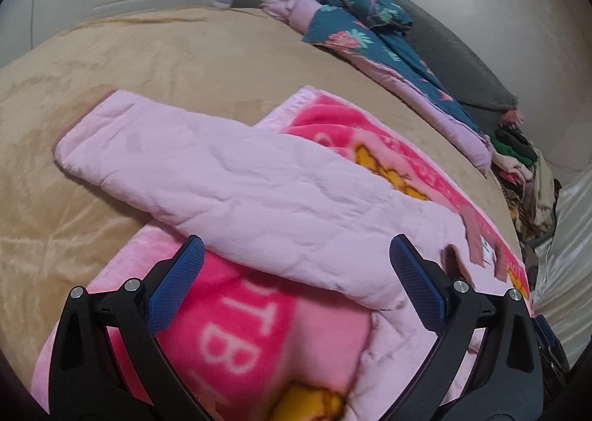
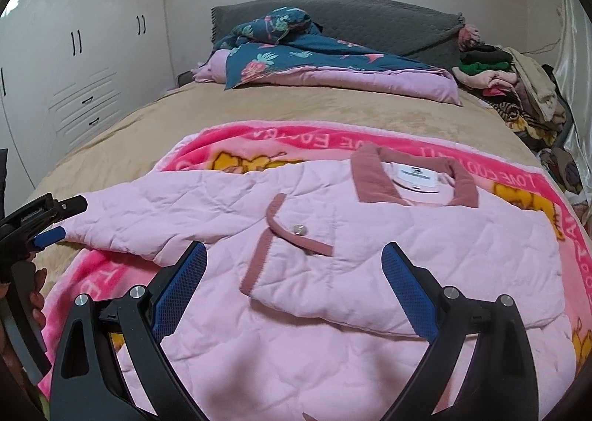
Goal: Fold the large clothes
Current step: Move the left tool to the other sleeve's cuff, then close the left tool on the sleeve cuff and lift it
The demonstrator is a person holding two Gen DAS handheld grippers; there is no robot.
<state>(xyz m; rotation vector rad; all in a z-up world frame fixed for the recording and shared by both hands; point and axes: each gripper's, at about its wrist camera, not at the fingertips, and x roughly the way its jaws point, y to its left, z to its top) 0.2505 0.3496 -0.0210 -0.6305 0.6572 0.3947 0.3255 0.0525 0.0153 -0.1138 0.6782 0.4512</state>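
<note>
Two grippers, left gripper (image 1: 292,280) and right gripper (image 2: 294,287), both spread, empty. Pink quilted jacket (image 2: 370,273) lies on pink blanket (image 2: 314,139) on bed; sleeve (image 1: 207,169) extends toward 10 o'clock. Judged: sleeve fold pending; next, pinch cuff, carry across.

Pink jacket's (image 2: 333,273) lower hem cut off by bottom edge, collar label (image 2: 414,173) print too small to read

a home bedroom; bed (image 2: 296,106) with grey headboard (image 2: 370,24), white wardrobe (image 2: 92,50), clothes pile (image 2: 518,87)
</note>
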